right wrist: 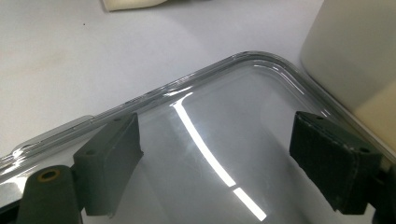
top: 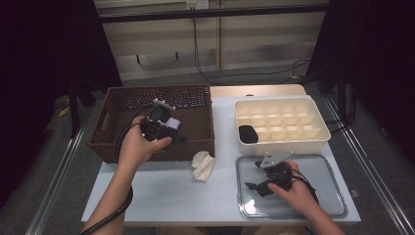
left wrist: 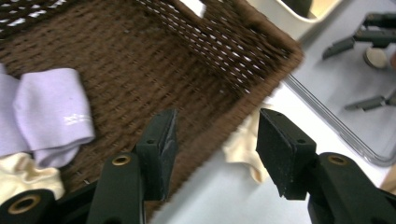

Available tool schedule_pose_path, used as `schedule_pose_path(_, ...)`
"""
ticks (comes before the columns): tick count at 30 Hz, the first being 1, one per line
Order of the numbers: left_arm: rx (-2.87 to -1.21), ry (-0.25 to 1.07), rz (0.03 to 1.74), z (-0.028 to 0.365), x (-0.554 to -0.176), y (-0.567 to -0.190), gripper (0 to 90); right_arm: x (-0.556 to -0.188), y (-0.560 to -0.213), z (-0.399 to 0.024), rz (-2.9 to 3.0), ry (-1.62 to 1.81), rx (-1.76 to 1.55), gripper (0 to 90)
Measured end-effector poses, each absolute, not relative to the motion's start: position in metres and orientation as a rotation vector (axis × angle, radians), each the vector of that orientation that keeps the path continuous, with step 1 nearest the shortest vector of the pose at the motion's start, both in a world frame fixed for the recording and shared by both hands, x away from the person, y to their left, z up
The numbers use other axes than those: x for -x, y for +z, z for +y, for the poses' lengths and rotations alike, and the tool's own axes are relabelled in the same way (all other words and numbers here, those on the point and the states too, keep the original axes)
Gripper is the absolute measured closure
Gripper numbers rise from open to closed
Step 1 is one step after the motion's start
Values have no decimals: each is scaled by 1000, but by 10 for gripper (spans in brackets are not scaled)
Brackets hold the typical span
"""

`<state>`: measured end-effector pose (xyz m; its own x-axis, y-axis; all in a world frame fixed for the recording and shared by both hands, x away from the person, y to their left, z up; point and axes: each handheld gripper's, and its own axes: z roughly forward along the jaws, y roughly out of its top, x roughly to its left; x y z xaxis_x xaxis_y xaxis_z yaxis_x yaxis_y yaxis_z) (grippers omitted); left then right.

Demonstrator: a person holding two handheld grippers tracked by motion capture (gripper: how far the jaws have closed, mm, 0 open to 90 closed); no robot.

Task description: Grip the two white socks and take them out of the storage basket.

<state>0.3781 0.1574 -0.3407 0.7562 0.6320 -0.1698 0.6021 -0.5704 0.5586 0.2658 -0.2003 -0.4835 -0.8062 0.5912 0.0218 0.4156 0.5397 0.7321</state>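
My left gripper (top: pixel 169 133) (left wrist: pixel 215 126) hovers over the front right corner of a brown wicker basket (top: pixel 200 105) (left wrist: pixel 154 56), jaws open with nothing between them. A folded lavender sock (top: pixel 172 123) (left wrist: pixel 51 112) lies in the basket beside a cream one (left wrist: pixel 23 175). Another cream sock (top: pixel 203 165) (left wrist: pixel 243 147) sits crumpled on the white table just outside the basket's front wall. My right gripper (top: pixel 254 176) (right wrist: pixel 215 135) rests low over the near left part of a clear tray (top: pixel 323 171) (right wrist: pixel 187 81), open and holding nothing.
A white divided box (top: pixel 281 142) (right wrist: pixel 350 51) stands behind the tray, with a black item (top: pixel 248 133) in its front left compartment. The table's front edge lies close below the tray. Dark curtains and cables flank the table.
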Motion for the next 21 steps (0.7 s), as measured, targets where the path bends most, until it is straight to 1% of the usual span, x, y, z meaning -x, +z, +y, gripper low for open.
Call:
schedule_pose_path(2, -2345, 98, 950, 163, -384, -341, 461, -266, -483, -200, 2549, 1122, -848, 158)
schedule_pose_path(3, -2346, 101, 956, 166, -388, -342, 454, -266, -483, -200, 2550, 1122, -848, 158)
schedule_pose_path(4, -2309, 102, 998, 167, -389, -343, 452, -266, -483, -200, 2550, 1122, -848, 158)
schedule_pose_path(9, -2316, 126, 1051, 181, -403, -349, 438, -266, -483, -200, 2550, 1122, -848, 158)
schedule_pose_path(15, -2298, 173, 1116, 194, -418, -356, 431, -266, -483, -200, 2550, 1122, -848, 158)
schedule_pose_path(18, -2283, 164, 1154, 199, -425, -361, 428, -266, -483, -200, 2549, 1123, -848, 158)
schedule_pose_path(21, -2280, 188, 1189, 206, -432, -366, 426, -266, -483, -200, 2550, 1122, -848, 158)
